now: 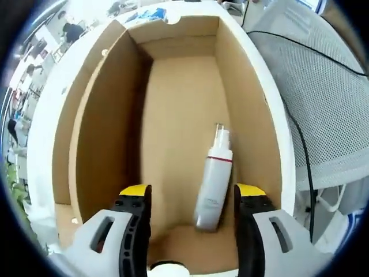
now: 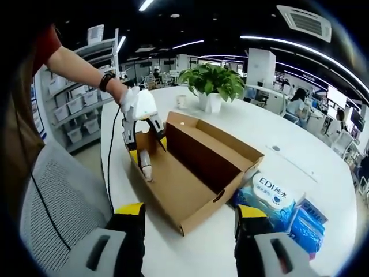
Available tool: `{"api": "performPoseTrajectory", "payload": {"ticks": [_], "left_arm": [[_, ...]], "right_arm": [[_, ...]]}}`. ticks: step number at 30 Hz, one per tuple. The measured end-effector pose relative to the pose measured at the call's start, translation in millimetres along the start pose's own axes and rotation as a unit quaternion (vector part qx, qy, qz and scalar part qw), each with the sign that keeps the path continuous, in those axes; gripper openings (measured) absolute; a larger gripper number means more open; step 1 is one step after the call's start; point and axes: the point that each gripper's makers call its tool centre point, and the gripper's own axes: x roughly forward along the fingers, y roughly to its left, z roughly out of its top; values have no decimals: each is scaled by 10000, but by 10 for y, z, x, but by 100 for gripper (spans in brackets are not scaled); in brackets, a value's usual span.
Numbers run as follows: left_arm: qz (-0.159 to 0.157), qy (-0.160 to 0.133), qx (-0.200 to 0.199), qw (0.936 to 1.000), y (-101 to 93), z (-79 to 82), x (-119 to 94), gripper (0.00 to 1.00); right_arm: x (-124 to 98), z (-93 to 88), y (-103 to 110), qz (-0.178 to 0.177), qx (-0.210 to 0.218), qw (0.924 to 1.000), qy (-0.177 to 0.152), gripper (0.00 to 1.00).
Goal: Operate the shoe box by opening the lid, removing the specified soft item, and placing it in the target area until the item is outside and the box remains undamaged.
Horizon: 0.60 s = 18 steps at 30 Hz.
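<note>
Left gripper view. The shoe box (image 1: pixel 173 115), open, with brown cardboard walls and floor, is seen from above. A white bottle (image 1: pixel 214 182) with a red band and a clear cap lies on the box floor, close to the wall on the right of this view. The left gripper (image 1: pixel 193 199) hangs over the near end of the box; its yellow-tipped fingers (image 1: pixel 135 193) stand wide apart, one on either side of the bottle's base, holding nothing. To the right of the box lies grey mesh fabric (image 1: pixel 323 104) crossed by a black cable (image 1: pixel 300 144).

Right gripper view. A grey mesh chair (image 2: pixel 63 208) stands to the left of the box. A person's arm (image 2: pixel 81 69), with a dark wrist strap, reaches down to the left gripper (image 2: pixel 141 144), which points into the left end of the shoe box (image 2: pixel 196 167), with the bottle (image 2: pixel 146 166) just below its tips. The box rests on the white tabletop (image 2: pixel 300 150). Beyond the box stands a potted plant (image 2: pixel 212 83), with a small white cup (image 2: pixel 181 101) just to its left. Just to the right of the box lie blue-and-white soft packs (image 2: pixel 275 197). The right gripper (image 2: pixel 187 216) is held in front of the near corner of the box; its fingers (image 2: pixel 131 210) are spread wide and hold nothing.
</note>
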Motion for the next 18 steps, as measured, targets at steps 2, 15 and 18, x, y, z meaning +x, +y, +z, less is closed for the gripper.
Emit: {"api": "performPoseTrajectory", "payload": {"ticks": [2, 15, 18], "left_arm": [[2, -41, -22, 10000, 12, 15, 8, 55], [-18, -44, -30, 10000, 38, -2, 156, 49], [-65, -24, -72, 10000, 14, -27, 215, 43]], "right_arm": [[-8, -9, -7, -3, 4, 10000, 6, 61], [-30, -42, -22, -35, 48, 10000, 39, 60], [-31, -56, -3, -19, 3, 10000, 86, 60]]}}
